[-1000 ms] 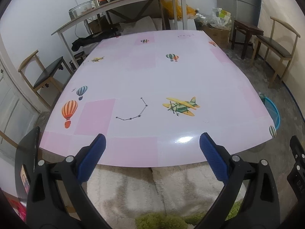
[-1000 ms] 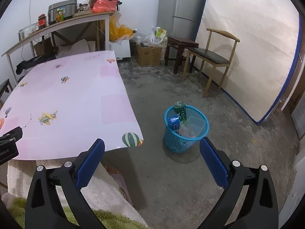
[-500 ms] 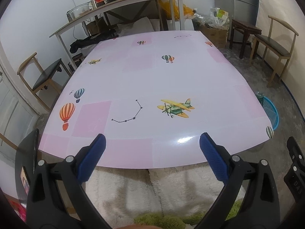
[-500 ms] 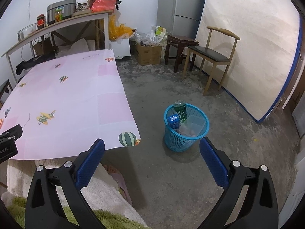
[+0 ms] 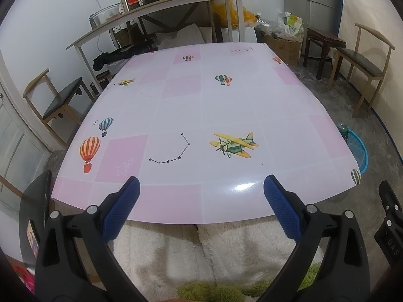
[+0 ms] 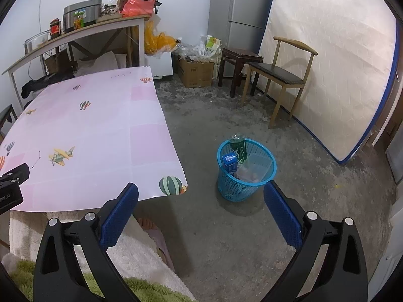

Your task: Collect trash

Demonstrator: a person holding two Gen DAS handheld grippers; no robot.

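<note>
Two grippers, one basket, one table; the basket serves as landmark.

Left gripper (image 5: 201, 198): jaws spread wide, blue pads (image 5: 121, 207) holding nothing. It hangs over the near edge of the table (image 5: 201, 105), well left of the basket (image 5: 359, 148), whose blue rim shows just past the table's right edge with a green bottle top beside it.

Right gripper (image 6: 201, 206): jaws spread wide, nothing between them. It hangs above the concrete floor (image 6: 314, 188) on the near side of the basket (image 6: 245, 168), apart from it.

Basket: blue mesh, upright on the floor just right of the table's near right corner. Contents: green bottle (image 6: 238, 147) standing against the far wall, blue carton (image 6: 229, 161) leaning at the left wall, clear plastic container (image 6: 255, 167) lying toward the right.

Table (image 6: 88, 136): left of the basket, covered with a pink-and-white checked sheet printed with balloons and planes.

Chair (image 6: 279, 75): wooden frame, dark seat, beyond the basket beside a leaning mattress (image 6: 335, 63).

Stool (image 6: 238, 63): dark wood, beyond the basket, left of the chair.

Box (image 6: 196, 71): cardboard, left of the stool, bags piled on it.

Shelf (image 6: 75, 35): far beyond the basket to the left, behind the table, carrying a cooker, jars and a red bag.

Fridge (image 6: 241, 7): grey, behind the stool.
</note>
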